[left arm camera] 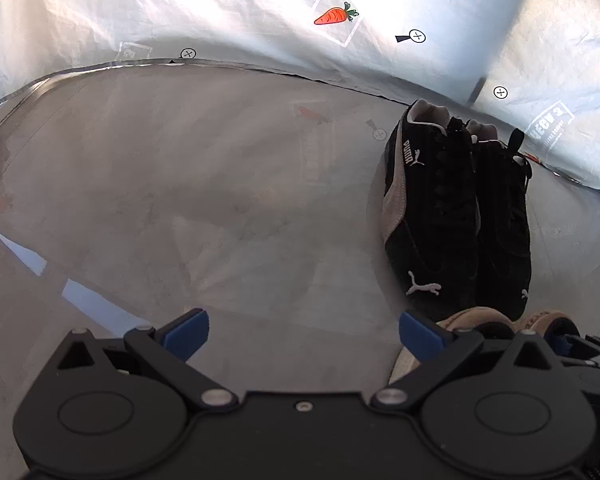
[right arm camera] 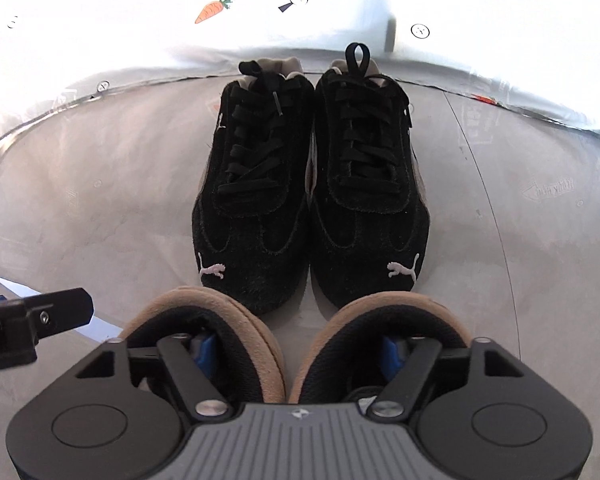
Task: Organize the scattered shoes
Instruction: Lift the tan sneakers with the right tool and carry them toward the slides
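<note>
A grey table (left arm camera: 180, 200) backed by a white printed sheet (left arm camera: 220, 8) carries two pairs of shoes in a line. The black sneakers (right arm camera: 312, 184) stand side by side, touching, toes toward the cameras and heels near the sheet, a placement that already reads as tidy. Just in front of them sit the tan slippers (right arm camera: 284, 328), also together, their rims almost meeting the sneaker toes. The right gripper (right arm camera: 296, 350) has its fingers spread wide, one dipped inside each slipper opening, apparently pressing outward to carry or steer both at once; whether it bears their weight cannot be told. The left gripper (left arm camera: 304, 332) hovers beside them over bare table, fingers wide apart and holding nothing.
</note>
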Demonstrator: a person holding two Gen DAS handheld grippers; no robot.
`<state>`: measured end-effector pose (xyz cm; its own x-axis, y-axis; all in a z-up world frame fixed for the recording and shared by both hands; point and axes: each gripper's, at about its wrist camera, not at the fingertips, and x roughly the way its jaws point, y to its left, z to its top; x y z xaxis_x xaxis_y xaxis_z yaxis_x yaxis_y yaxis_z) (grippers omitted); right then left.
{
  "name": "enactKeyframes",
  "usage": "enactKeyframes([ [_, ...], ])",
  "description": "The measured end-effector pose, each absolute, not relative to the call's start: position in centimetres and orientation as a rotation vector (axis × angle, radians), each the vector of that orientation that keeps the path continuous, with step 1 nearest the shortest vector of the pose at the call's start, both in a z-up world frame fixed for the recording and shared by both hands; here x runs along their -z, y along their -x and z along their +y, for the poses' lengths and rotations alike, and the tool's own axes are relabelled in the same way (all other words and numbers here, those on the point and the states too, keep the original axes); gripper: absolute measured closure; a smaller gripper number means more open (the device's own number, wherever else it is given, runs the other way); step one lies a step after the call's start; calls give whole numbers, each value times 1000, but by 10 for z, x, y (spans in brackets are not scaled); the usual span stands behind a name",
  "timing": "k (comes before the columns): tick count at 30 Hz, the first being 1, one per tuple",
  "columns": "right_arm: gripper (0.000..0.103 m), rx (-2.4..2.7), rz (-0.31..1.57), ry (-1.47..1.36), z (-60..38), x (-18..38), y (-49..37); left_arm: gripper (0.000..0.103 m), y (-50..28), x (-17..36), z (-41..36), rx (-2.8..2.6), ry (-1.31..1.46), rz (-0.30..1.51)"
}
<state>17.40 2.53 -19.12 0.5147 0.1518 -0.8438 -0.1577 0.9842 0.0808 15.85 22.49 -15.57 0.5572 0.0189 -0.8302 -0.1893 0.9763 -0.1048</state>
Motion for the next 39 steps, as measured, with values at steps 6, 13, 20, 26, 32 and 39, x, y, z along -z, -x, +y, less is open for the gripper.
enactKeyframes([
  [6, 53, -267, 876, -71, 7, 178, -143, 1, -145, 141, 225, -132, 180, 924],
  [13, 53, -296, 637, -88, -7, 148, -92, 1, -120, 128, 217, -127, 170, 880],
  [20, 55, -292, 363, -5, -18, 109, -44, 0, -94, 111, 207, -104, 211, 804],
  [26, 54, -227, 199, 62, -34, 87, -29, 0, -76, 96, 191, -97, 183, 756],
  [32, 54, -82, 196, 2, -87, 69, -28, 0, -63, 92, 167, -71, 190, 772],
  [39, 54, 128, 236, -15, -170, 64, -10, 0, -74, 100, 115, 21, 185, 798],
])
